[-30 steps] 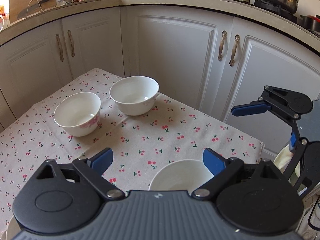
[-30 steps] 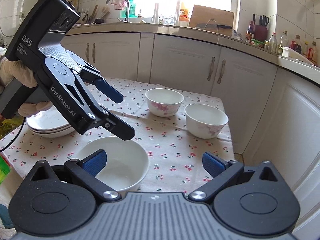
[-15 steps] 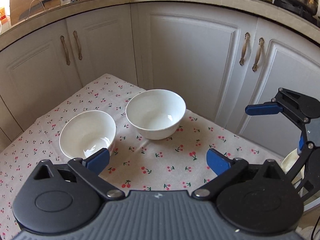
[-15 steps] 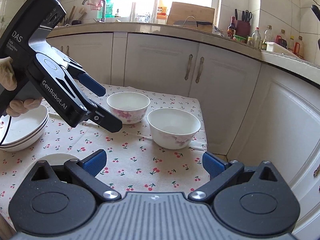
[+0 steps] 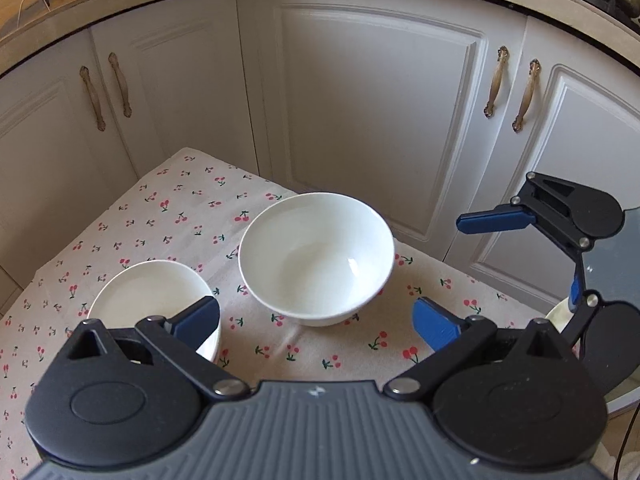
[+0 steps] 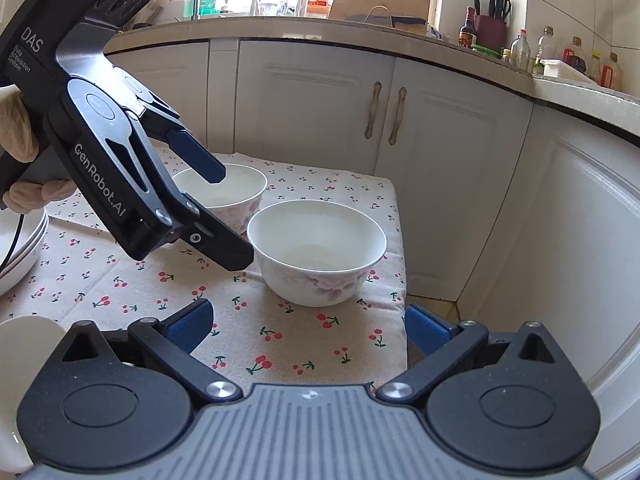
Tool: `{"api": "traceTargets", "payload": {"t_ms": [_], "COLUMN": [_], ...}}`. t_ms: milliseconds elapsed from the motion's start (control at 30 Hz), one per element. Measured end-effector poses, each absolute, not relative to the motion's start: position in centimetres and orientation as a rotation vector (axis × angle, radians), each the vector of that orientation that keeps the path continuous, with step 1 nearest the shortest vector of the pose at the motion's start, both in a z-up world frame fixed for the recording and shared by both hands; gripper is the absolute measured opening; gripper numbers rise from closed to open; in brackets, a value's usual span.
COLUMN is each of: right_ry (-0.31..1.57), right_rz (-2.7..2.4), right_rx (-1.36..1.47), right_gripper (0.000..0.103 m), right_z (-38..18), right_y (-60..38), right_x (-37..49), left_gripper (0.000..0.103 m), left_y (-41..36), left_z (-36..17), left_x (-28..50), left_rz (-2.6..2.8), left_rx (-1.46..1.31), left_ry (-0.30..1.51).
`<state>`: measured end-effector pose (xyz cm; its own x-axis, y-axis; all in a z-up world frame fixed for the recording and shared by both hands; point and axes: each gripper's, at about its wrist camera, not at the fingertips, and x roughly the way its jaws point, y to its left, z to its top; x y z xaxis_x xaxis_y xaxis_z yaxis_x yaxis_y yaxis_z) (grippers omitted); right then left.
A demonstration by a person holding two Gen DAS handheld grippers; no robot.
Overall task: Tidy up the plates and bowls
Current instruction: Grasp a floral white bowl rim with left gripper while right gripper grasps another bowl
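Note:
Two white bowls stand side by side on the cherry-print tablecloth (image 5: 180, 208). The bigger-looking one (image 5: 316, 256) lies straight ahead of my left gripper (image 5: 316, 324), which is open and empty, a little short of it. The other bowl (image 5: 148, 300) sits partly behind my left finger. In the right wrist view the near bowl (image 6: 316, 252) shows pink flowers on its side, and the far bowl (image 6: 240, 188) is half hidden by the left gripper (image 6: 230, 218). My right gripper (image 6: 308, 324) is open and empty, just short of the near bowl. It also shows in the left wrist view (image 5: 520, 256).
A stack of white plates (image 6: 20, 240) sits at the left edge and another white bowl (image 6: 28, 332) at the lower left. White cabinet doors (image 5: 380, 120) stand close behind the table. The table's right edge (image 6: 402, 280) drops to the floor.
Both grippers have moved forward over the table towards the two far bowls, which now look larger. The near bowl has slipped out of the left wrist view.

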<state>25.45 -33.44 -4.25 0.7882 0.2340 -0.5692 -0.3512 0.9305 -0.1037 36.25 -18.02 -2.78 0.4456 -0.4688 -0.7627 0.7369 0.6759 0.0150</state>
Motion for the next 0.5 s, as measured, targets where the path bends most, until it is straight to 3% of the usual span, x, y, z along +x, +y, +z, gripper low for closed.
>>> {"api": "traceTargets", "payload": {"t_ms": [500], "right_ry": [0.576], "right_rz": [0.36], "right_rx": [-0.224], "right_gripper": [0.103], "right_z": [-6.1], "right_y": [-33.1], "right_x": [30.1], "left_gripper": [0.1], "left_y": [-21.0], "left_z": [-5.3], "left_x": [42.1], "left_rz": [-0.782], "left_rx": [0.361], "left_ry": [0.849]}}
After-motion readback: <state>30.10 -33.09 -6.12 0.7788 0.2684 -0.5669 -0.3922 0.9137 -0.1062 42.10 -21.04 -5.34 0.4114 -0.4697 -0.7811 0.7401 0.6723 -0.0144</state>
